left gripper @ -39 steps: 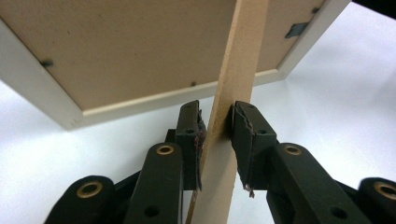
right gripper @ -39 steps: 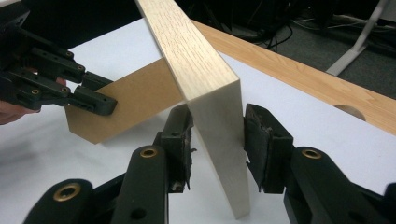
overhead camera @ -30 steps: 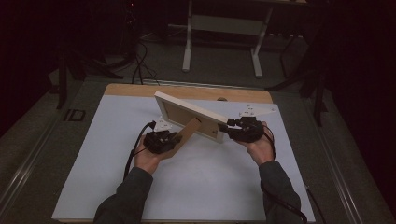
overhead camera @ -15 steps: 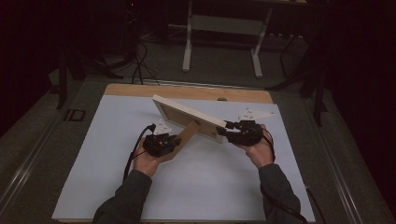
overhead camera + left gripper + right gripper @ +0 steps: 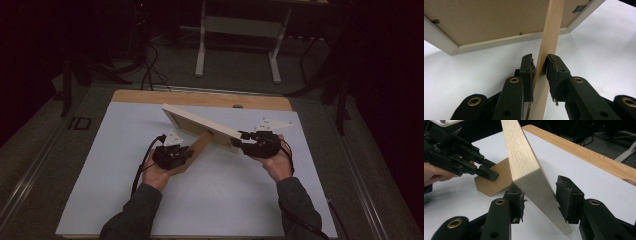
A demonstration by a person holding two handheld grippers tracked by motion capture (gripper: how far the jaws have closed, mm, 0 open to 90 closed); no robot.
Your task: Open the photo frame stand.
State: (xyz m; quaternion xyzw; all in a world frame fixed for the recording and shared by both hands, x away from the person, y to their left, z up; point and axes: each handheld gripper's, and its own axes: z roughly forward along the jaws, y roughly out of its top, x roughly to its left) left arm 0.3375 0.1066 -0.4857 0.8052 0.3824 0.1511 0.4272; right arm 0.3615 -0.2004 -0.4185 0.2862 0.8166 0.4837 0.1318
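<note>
Step in hand: standing the picture frame (image 5: 202,125) on its back stand (image 5: 199,145), mid-worktop (image 5: 125,190). Left gripper (image 5: 540,68) jaws clamped on the stand, below the frame. Right gripper (image 5: 539,195) jaws have just been opening, now apart around the frame's corner. Next: ease off, check it stands. Count: one frame, one stand, two grippers.

Both forearms enter from the near edge in dark sleeves, angled inward. Left black two-jaw tool (image 5: 186,151) low, pointing right and far, jaws nearly closed, left pad touching, right pad a hair off. Right black two-jaw tool (image 5: 239,143) points left; jaws just widening, standing apart.
</note>
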